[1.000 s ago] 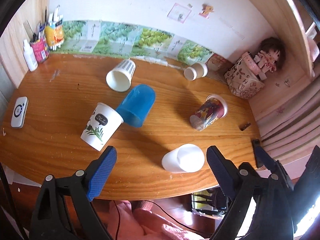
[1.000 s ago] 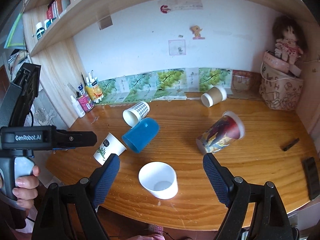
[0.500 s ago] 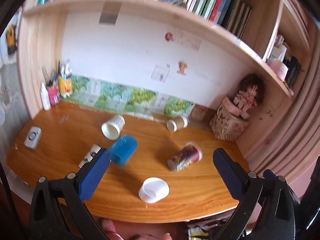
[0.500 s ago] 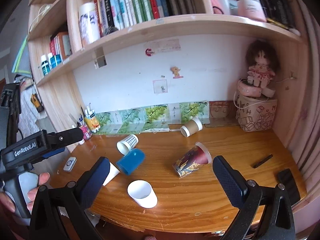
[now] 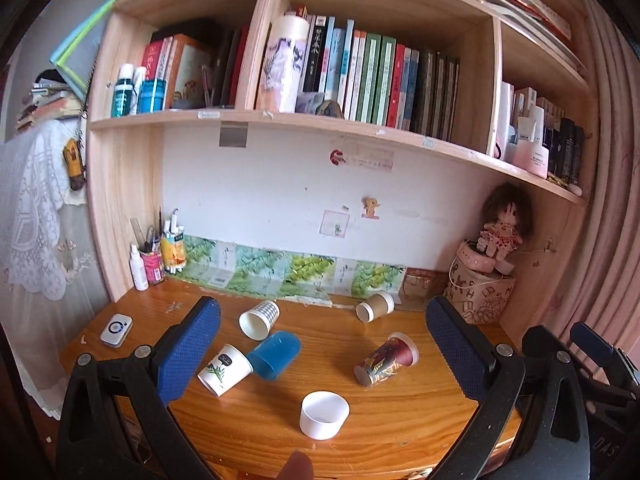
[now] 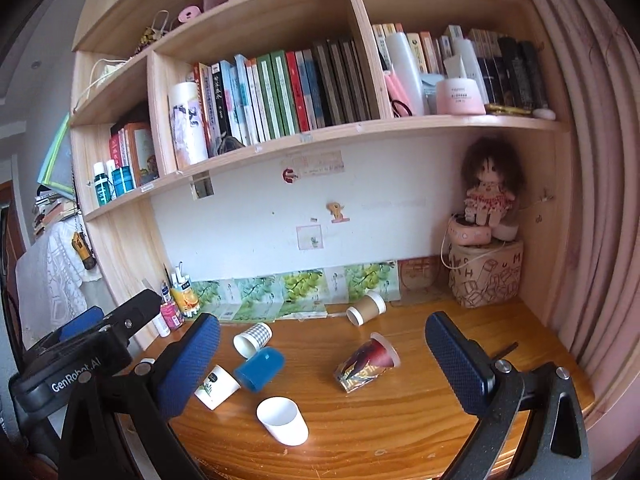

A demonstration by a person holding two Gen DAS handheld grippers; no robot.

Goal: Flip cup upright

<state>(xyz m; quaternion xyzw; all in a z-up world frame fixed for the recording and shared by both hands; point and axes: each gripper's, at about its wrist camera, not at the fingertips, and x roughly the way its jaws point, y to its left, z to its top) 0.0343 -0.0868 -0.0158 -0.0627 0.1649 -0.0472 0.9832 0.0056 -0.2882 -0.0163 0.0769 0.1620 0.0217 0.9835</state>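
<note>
1. The left gripper (image 5: 324, 354) hangs above the near edge of the wooden desk (image 5: 400, 432), its blue-padded fingers (image 5: 188, 350) spread wide apart with nothing between them.
2. The right gripper (image 6: 322, 364) is likewise held above the desk, pads (image 6: 456, 364) wide apart and empty.
3. The plain white cup (image 5: 324, 415) stands upright near the front edge of the desk, mouth up, roughly centred between the fingers in both views (image 6: 282, 420).
4. Just left and farther back, a white cup with a plant print (image 5: 225, 369) lies on its side, touching a blue cup (image 5: 276, 354) that also lies tipped over.
5. Behind those lies a checked paper cup (image 5: 259, 319), mouth toward the camera.
6. To the right, a colourful printed cup (image 5: 385, 364) lies on its side; a brown paper cup (image 5: 375, 306) lies far back by the wall.
7. A doll (image 5: 505, 224) sits on a patterned basket (image 5: 482, 294) in the far right corner.
8. Books (image 5: 360, 76) fill the shelf above.
</note>
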